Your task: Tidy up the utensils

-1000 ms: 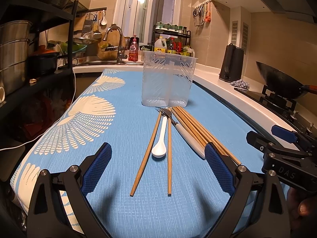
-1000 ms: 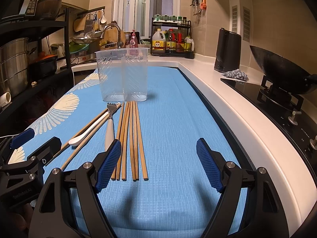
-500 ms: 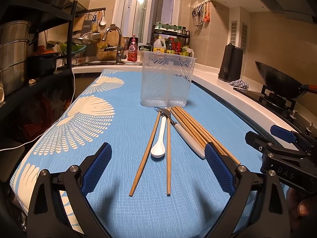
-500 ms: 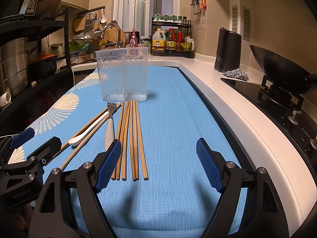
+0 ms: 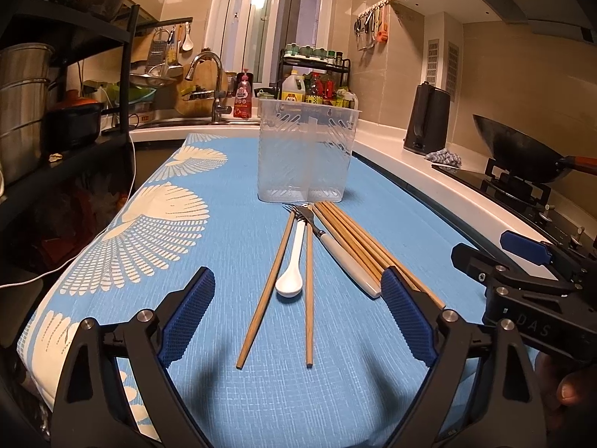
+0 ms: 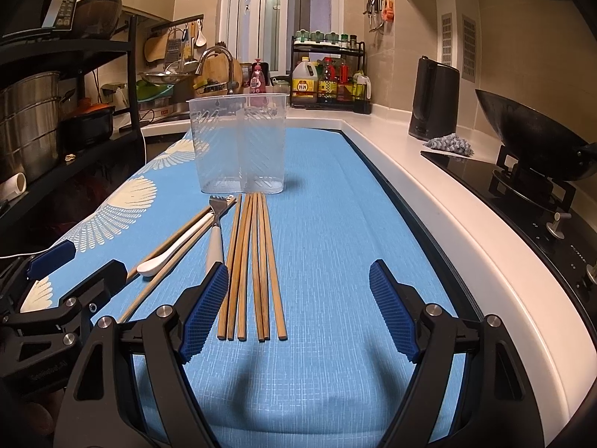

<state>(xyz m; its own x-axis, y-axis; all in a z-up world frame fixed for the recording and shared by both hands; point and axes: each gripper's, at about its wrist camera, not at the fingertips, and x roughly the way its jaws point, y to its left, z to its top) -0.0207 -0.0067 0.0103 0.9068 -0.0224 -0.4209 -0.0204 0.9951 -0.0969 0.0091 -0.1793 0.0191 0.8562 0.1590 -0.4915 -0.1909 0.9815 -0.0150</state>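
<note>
hovering over blue cloth [image 5: 209, 246] — left tool [image 5: 296, 313], right tool [image 6: 298, 306] both spread, empty

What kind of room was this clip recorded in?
A home kitchen, most likely: a sink faucet at the back, a wok on a gas hob, and a rack of sauce bottles on the counter.

R gripper [image 6: 298, 310] open over chopsticks [image 6: 250, 265]; holder [image 6: 238, 145] behind.
</note>
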